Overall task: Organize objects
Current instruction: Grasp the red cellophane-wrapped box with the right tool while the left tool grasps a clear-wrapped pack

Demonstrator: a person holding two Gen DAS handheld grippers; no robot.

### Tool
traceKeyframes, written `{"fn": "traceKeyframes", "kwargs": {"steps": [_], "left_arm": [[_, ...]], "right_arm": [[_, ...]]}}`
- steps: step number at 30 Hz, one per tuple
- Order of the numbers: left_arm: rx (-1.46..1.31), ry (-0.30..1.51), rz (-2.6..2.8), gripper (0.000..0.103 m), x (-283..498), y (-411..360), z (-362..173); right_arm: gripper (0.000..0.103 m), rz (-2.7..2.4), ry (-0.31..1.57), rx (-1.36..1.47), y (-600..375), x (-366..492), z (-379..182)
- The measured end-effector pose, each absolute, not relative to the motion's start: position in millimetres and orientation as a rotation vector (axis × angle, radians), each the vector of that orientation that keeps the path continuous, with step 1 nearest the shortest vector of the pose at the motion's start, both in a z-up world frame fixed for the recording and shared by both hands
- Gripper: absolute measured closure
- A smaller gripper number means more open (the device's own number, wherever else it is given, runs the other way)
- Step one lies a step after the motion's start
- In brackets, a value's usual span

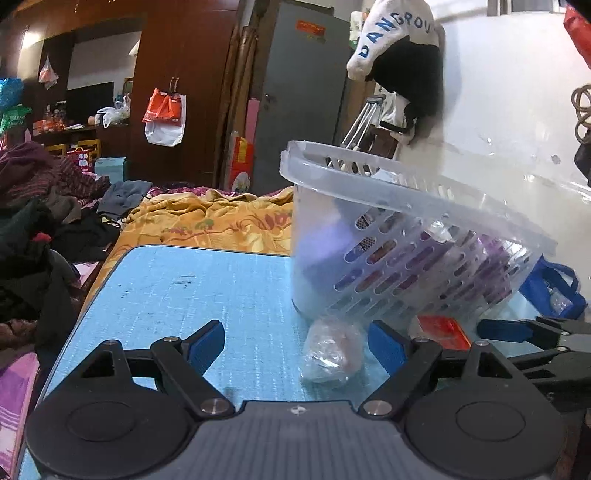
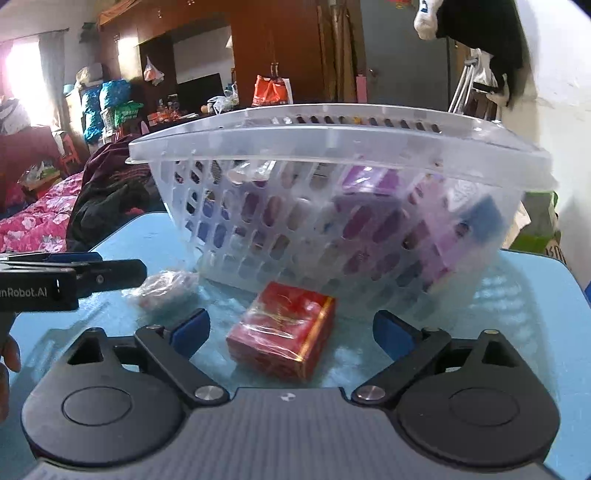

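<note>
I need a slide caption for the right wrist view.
Open right hand-held gripper straddles a red box before the clear basket.

Blue letters on a white sleeve hanging high on the wall read "DANGROU"; the word runs on past a fold. The black side of the left gripper, seen from the right wrist camera, shows white letters "nRobot.AI", and the start is cut off by the picture's edge. A red sticker on the grey door has marks too small to read.
</note>
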State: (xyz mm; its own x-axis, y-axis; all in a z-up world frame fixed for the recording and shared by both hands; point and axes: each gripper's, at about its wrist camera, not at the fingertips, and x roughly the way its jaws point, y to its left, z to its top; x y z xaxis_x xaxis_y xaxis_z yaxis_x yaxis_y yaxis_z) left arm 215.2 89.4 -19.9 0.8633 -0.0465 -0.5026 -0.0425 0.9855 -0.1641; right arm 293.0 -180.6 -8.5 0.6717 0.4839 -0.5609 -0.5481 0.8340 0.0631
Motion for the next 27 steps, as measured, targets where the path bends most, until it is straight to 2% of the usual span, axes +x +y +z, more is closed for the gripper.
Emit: {"fn": "traceKeyframes", "kwargs": {"steps": [2, 4, 21, 22, 24, 25, 26, 27], "left_arm": [[-0.17, 0.522, -0.002, 0.015, 214.7, 86.9, -20.5], [-0.172, 0.514, -0.009, 0.015, 214.7, 86.3, -20.5], [-0.108, 0.575, 0.004, 0.017, 233.3, 60.3, -31.0], [-0.094, 0.577, 0.013, 0.02, 233.9, 57.1, -31.5], [-0.072, 0.579, 0.021, 0.034, 235.5, 51.2, -31.4], [-0.065, 0.584, 0.029, 0.048, 236.6, 49.0, -31.3], [-0.059, 0.591, 0.037, 0.055, 237.6, 47.1, -31.8], [-0.059, 0.587, 0.04, 0.055, 236.6, 46.6, -31.6]], "right_arm": [[0.028, 0.571, 0.612, -0.15, -175.3, 292.4, -10.9], [0.037, 0.57, 0.63, -0.17, -173.1, 293.4, -12.8], [0.038, 0.688, 0.509, 0.059, -245.1, 275.2, 0.7], [0.038, 0.708, 0.504, 0.069, -243.3, 275.2, 1.4], [0.038, 0.726, 0.515, 0.098, -245.0, 279.5, -0.1], [0.038, 0.726, 0.512, 0.104, -244.7, 279.9, 0.2], [0.038, 0.727, 0.507, 0.105, -244.8, 280.5, 0.0], [0.038, 0.726, 0.506, 0.105, -244.2, 279.1, -0.7]]}}
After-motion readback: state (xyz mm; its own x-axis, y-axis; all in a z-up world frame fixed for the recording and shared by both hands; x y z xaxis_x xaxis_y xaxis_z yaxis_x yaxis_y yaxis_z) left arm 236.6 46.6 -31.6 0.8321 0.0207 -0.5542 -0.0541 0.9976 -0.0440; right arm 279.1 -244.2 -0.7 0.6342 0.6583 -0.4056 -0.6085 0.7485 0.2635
